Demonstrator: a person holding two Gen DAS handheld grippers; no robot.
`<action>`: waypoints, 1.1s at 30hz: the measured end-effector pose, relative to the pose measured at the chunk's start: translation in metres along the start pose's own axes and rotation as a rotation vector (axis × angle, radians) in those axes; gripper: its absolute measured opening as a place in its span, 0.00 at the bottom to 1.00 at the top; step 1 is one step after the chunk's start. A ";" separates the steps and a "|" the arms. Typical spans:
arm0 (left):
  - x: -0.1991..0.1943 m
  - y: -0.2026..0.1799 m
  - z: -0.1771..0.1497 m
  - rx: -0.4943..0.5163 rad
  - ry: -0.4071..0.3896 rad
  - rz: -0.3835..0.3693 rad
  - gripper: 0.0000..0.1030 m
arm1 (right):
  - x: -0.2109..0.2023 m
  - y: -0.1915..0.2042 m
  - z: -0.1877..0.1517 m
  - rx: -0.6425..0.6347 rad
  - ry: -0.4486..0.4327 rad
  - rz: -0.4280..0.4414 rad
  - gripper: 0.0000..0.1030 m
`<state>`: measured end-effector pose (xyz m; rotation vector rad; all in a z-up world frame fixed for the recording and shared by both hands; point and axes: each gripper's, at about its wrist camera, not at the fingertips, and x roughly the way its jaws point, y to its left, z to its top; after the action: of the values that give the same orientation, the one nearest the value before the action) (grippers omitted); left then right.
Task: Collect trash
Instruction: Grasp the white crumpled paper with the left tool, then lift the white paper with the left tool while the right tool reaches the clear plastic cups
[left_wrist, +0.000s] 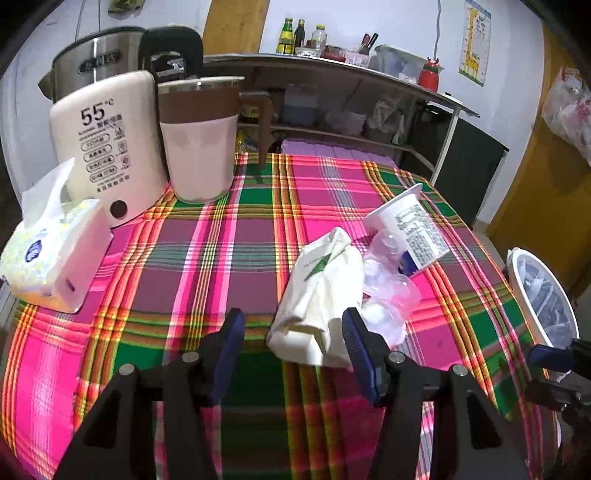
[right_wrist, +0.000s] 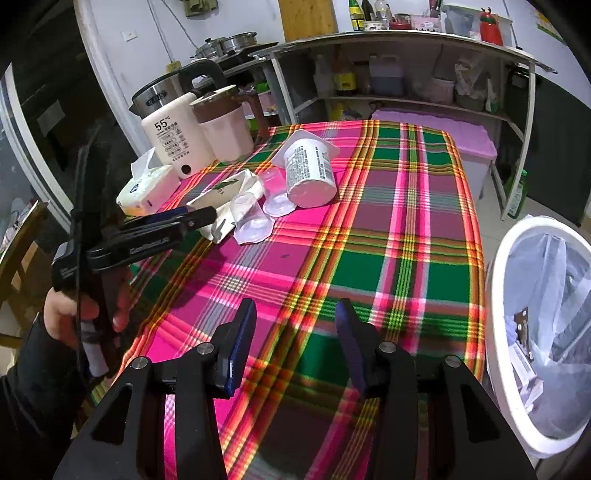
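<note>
The left gripper (left_wrist: 293, 354) is hovering low over the plaid tablecloth (left_wrist: 207, 258) with its jaws standing apart, the crumpled paper carton (left_wrist: 321, 291) lying just ahead and partly between the blue pads, which reads as lining up for a first pick. The rest of the trash is sitting bunched beside it: two clear plastic cups (left_wrist: 388, 295) touching the carton and a tipped yogurt tub (left_wrist: 410, 229) leaning over them, so a clean grip on the carton alone looks tight. The right gripper (right_wrist: 295, 343) is waiting with jaws apart and nothing between them, over bare cloth near the table edge and close to the white bin (right_wrist: 495, 295), probably to keep out of the way. The right wrist view is showing what the left cannot: the bin's liner already holding some scraps, though what they are is too blurred to tell, and the person's left hand (right_wrist: 70, 314) gripping the tool. The left view is showing the tissue pack (left_wrist: 55, 258), warmer (left_wrist: 107, 147) and pitcher (left_wrist: 199, 140) standing well apart from the trash.
</note>
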<state>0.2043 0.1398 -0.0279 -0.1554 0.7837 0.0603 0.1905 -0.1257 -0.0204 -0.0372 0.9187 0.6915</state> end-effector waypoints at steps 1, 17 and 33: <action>0.002 0.001 0.001 -0.005 0.001 -0.007 0.47 | 0.002 0.001 0.002 -0.001 0.000 0.001 0.44; -0.024 0.018 -0.012 -0.099 -0.040 -0.014 0.24 | 0.033 0.030 0.036 -0.052 -0.010 0.013 0.44; -0.038 0.050 -0.030 -0.182 -0.050 0.000 0.23 | 0.095 0.057 0.072 -0.096 0.014 -0.014 0.33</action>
<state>0.1508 0.1848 -0.0277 -0.3258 0.7278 0.1349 0.2485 -0.0076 -0.0310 -0.1331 0.8975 0.7229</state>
